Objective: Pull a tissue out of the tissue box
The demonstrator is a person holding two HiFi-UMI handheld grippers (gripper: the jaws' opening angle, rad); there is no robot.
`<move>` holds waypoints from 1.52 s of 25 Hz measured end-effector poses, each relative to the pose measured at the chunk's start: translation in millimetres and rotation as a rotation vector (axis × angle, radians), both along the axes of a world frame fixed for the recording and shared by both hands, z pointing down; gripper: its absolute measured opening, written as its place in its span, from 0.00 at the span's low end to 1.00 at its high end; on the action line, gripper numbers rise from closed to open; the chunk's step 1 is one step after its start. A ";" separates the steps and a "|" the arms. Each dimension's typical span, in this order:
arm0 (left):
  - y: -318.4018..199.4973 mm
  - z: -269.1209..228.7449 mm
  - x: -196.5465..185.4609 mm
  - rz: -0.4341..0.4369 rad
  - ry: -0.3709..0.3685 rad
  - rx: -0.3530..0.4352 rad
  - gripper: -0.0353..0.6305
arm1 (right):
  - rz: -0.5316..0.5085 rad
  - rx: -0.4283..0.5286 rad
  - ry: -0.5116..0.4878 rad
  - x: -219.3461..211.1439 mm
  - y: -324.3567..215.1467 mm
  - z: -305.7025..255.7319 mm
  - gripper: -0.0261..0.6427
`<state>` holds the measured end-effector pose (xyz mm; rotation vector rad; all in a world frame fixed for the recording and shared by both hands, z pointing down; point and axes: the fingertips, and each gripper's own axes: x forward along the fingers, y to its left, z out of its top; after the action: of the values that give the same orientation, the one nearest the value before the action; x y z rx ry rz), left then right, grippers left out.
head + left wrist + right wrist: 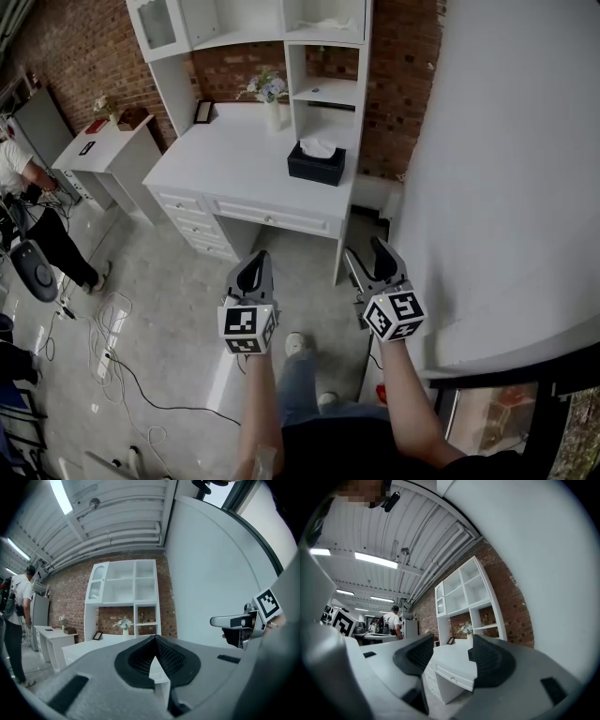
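Although only the head view shows the black rectangular tissue box point(316, 166), it places it clearly: on the white wooden desk point(234, 159), toward the right end, just below the hutch shelves. A white tissue point(317, 147) stands up out of its top opening. That view also has both tools low over the floor, well apart from the box. The left gripper point(251, 273) view settles what the head view cannot: its jaw tips meet, with nothing pinched between them. The right gripper point(371, 264) view shows its jaws spread wide and holding nothing, with the desk front visible through the gap. A white vase point(273, 115) at the back of the desk holds pale flowers point(267, 88). A person in a white shirt point(16, 613) stands at the far left of the left gripper view.
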<state>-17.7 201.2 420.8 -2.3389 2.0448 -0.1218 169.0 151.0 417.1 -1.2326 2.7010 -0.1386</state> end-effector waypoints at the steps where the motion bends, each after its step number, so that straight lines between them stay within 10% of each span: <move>1: -4.0 -0.1 -1.6 -0.003 0.005 0.003 0.06 | 0.000 0.001 0.000 -0.3 -4.2 -0.1 0.40; 17: -208.5 15.7 -55.9 0.057 0.091 0.048 0.07 | 0.096 0.015 0.057 -29.6 -175.1 20.0 0.40; 29: -440.5 43.7 -117.7 0.182 0.047 -0.073 0.07 | 0.202 -0.101 0.030 -114.1 -407.7 42.3 0.40; 38: -528.2 48.0 -115.7 0.306 0.048 -0.107 0.06 | 0.281 -0.126 0.062 -117.0 -480.1 43.2 0.40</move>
<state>-133.4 -327.1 468.9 -2.7094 1.7102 -0.1709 52.0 -329.1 460.3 -1.6630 2.5679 -0.2398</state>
